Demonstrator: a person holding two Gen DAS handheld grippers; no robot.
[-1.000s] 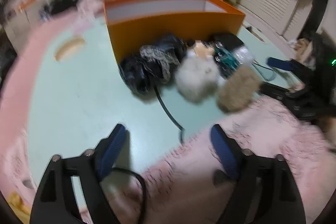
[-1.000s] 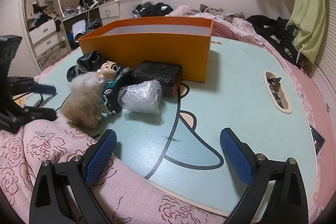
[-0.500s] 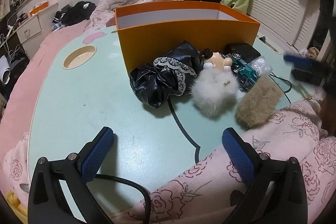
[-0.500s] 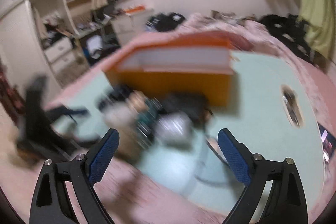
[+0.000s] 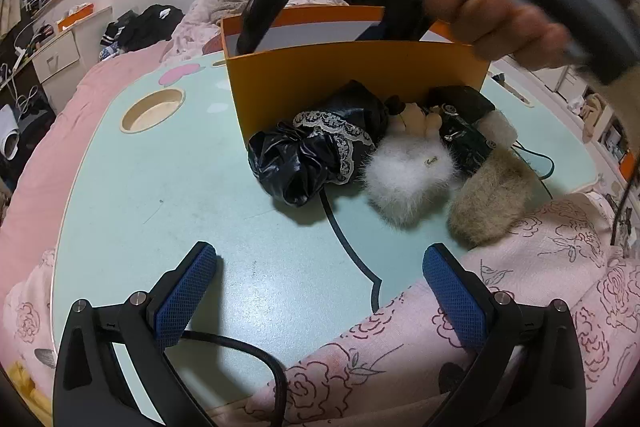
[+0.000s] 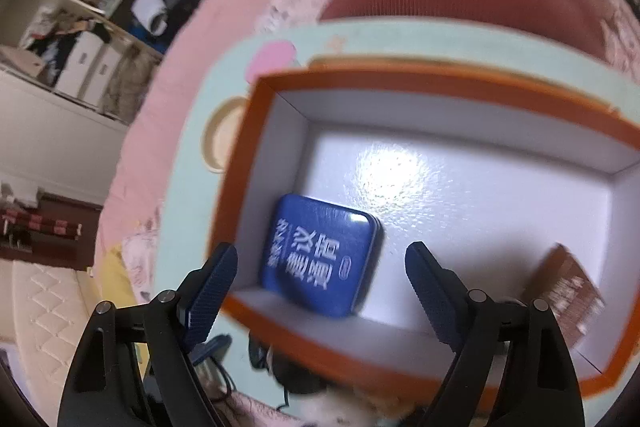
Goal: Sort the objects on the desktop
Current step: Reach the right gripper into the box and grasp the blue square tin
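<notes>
Right tongs (image 6: 320, 267) over the orange box (image 6: 440, 83), spread wide, empty.
We see a blue tin (image 6: 320, 255) lying inside; left tongs (image 5: 316, 279) gape empty above the tabletop (image 5: 160, 187), fur pom-poms (image 5: 408, 179) beside the box.

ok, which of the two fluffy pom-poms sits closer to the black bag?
The white pom-pom: it touches the black bag. The tan pom-pom lies beyond it.

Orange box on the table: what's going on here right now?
A person is sorting table clutter into the orange box. The right gripper hangs open over it, where a blue tin and a brown item already lie. The left gripper waits open and empty near the table edge. A black bundle and two fur poufs sit outside.
</notes>
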